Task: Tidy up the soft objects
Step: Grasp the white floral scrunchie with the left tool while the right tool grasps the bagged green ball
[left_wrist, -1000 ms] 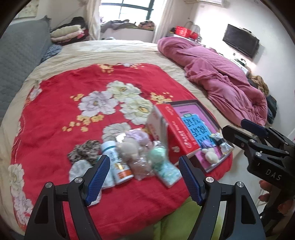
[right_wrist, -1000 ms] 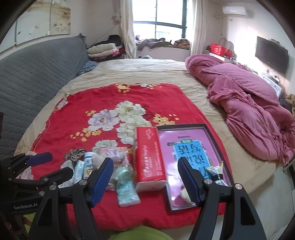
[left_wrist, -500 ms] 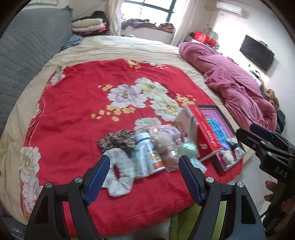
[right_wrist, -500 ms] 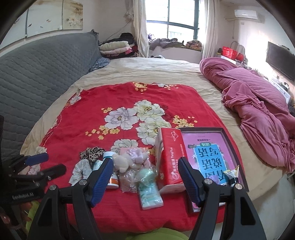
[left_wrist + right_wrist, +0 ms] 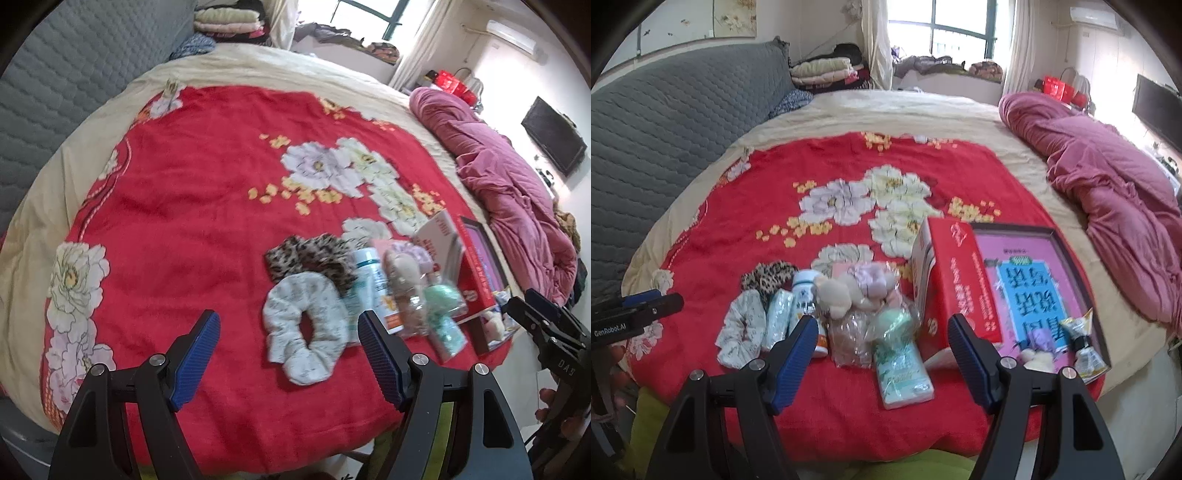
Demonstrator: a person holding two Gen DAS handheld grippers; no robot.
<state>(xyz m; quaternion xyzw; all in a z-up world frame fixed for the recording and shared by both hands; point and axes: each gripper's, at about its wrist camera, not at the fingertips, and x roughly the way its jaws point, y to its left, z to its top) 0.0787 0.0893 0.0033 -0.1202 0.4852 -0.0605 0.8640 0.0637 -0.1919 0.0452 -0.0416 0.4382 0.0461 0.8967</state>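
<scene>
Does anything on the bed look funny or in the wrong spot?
Yes. A hard white plastic bottle lies among the soft things, beside the pale fabric scrunchie. The red tissue box sits tipped, leaning on the dark tray's rim.

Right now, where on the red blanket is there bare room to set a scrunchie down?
Free: the wide stretch of red blanket left of the white scrunchie and leopard scrunchie, out to the beige edge; also past the printed flowers toward the headboard. Crowded: the near edge from the scrunchies through the bottle and packets to the red tissue box and tray.
</scene>
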